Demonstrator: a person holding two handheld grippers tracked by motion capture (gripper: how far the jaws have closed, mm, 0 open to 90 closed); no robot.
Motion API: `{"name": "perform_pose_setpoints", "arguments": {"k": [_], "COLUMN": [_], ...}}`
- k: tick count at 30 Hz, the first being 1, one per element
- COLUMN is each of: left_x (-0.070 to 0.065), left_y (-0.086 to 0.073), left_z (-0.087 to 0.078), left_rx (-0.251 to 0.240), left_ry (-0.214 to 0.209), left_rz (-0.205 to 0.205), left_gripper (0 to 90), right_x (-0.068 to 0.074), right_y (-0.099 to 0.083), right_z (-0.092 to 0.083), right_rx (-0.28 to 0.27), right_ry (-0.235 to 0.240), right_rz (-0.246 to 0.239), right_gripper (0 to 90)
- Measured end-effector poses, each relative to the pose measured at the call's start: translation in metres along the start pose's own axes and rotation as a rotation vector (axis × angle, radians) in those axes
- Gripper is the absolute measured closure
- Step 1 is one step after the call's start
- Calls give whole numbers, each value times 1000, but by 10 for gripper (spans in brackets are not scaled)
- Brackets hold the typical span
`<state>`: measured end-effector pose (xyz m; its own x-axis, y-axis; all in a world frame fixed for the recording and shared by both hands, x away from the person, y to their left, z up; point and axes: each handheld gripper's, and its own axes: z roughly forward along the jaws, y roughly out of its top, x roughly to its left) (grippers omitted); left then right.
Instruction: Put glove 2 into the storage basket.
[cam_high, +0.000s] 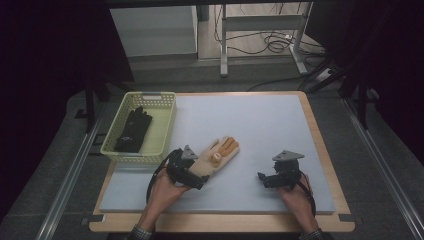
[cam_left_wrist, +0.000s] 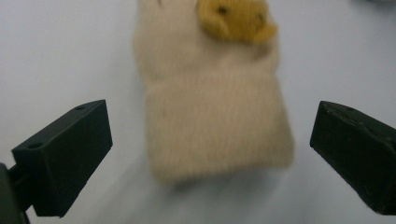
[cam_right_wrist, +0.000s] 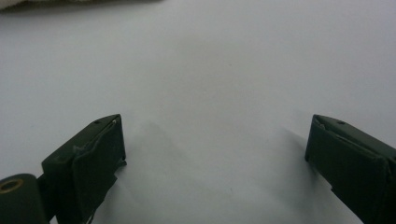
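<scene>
Counter (cam_high: 310, 120): wooden-edged top covered by a pale grey mat. Person's forearms enter from 6 o'clock in the high view.

Cream glove (cam_high: 212, 159) lies flat on the mat, a little toward 7 o'clock from the mat's middle. Fingers point toward 1 o'clock, cuff toward 7 o'clock. Orange-yellow fingertips; a small round orange patch near the palm. In the left gripper view the cuff end of the cream glove (cam_left_wrist: 215, 116) sits between the two jaws, somewhat blurred, with an orange-yellow patch at 12 o'clock.

Left tool (cam_high: 197, 176): held in the left hand (cam_high: 167, 187), at the glove's cuff. Left tool (cam_left_wrist: 210, 154) jaws stand wide apart, one on each side of the cuff, neither visibly pressing the fabric. Whether the jaws touch the mat cannot be told.

Right tool (cam_high: 261, 179): held in the right hand (cam_high: 295, 195), at 3 o'clock from the glove and well apart from it, low over bare mat. Right tool (cam_right_wrist: 215, 149) jaws spread wide, nothing between them; a sliver of cream fabric at the 11 o'clock corner of that view.

Pale yellow lattice basket (cam_high: 165, 127) at the counter's 10 o'clock corner, just beside the mat's edge. Black glove (cam_high: 132, 130) lies inside it, fingers toward 12 o'clock.
</scene>
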<state>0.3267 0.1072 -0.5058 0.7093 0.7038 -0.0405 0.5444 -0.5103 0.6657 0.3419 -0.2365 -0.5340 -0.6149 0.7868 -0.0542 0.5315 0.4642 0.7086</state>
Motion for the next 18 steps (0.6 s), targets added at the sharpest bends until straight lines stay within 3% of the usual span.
{"name": "perform_pose_setpoints", "arguments": {"k": [10,15,18], "left_x": [3,5,6], "left_y": [35,42,44], "left_z": [48,67,70], "left_rx": [87,141,159], "left_ry": [-6,9,5], "left_rz": [-6,1,-9], "left_gripper": [0,0,17], "right_x": [0,0,0], "right_y": [0,0,0], "right_z": [0,0,0], "right_rx": [0,0,1], "right_ry": [0,0,0], "right_rz": [1,1,1], "right_gripper": [46,46,46]}}
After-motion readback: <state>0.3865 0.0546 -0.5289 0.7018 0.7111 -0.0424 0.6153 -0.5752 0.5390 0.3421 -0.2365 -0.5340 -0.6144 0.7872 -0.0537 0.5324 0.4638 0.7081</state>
